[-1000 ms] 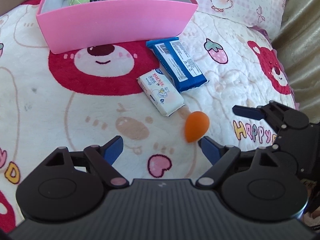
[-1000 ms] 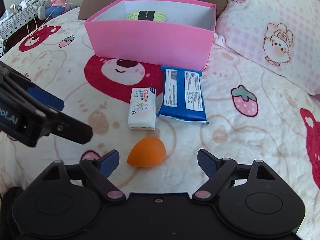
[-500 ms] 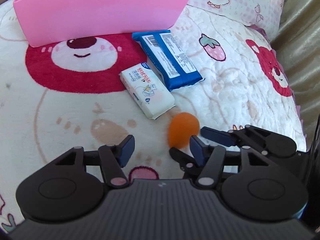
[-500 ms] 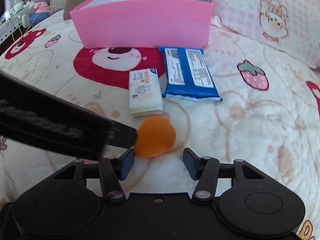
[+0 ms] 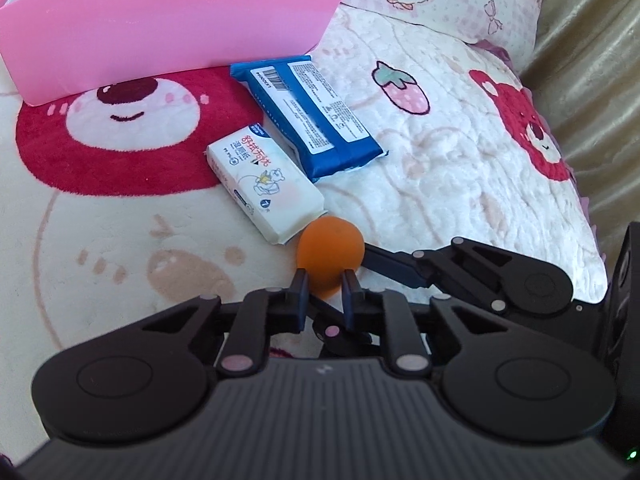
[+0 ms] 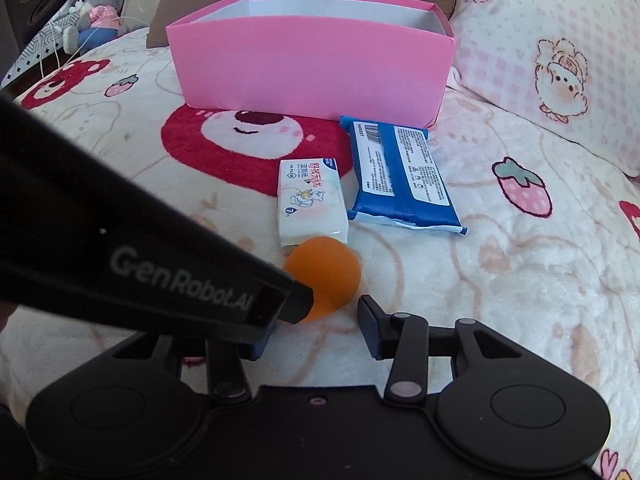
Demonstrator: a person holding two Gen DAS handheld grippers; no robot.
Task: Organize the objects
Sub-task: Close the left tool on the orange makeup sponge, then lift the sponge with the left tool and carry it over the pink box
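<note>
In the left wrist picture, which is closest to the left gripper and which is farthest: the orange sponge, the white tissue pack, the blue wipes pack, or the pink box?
From the left gripper:
1. Orange sponge, pinched between its fingers.
2. White tissue pack, just beyond, slightly left.
3. Blue wipes pack, farther back, beside the tissues.
4. Pink box, at the very back.

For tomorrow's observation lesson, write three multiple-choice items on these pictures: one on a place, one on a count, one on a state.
1. Where is the white tissue packet?
A. inside the pink box
B. between the blue wipes packet and the orange egg-shaped sponge
C. on the pillow

2. How many loose items lie before the pink cardboard box?
A. one
B. three
C. five

3. The left gripper is:
A. wide open
B. holding the blue packet
C. shut on the sponge

Answers: B, it lies beside both; B, two packets plus sponge; C, its pads pinch the sponge's narrow end.
</note>
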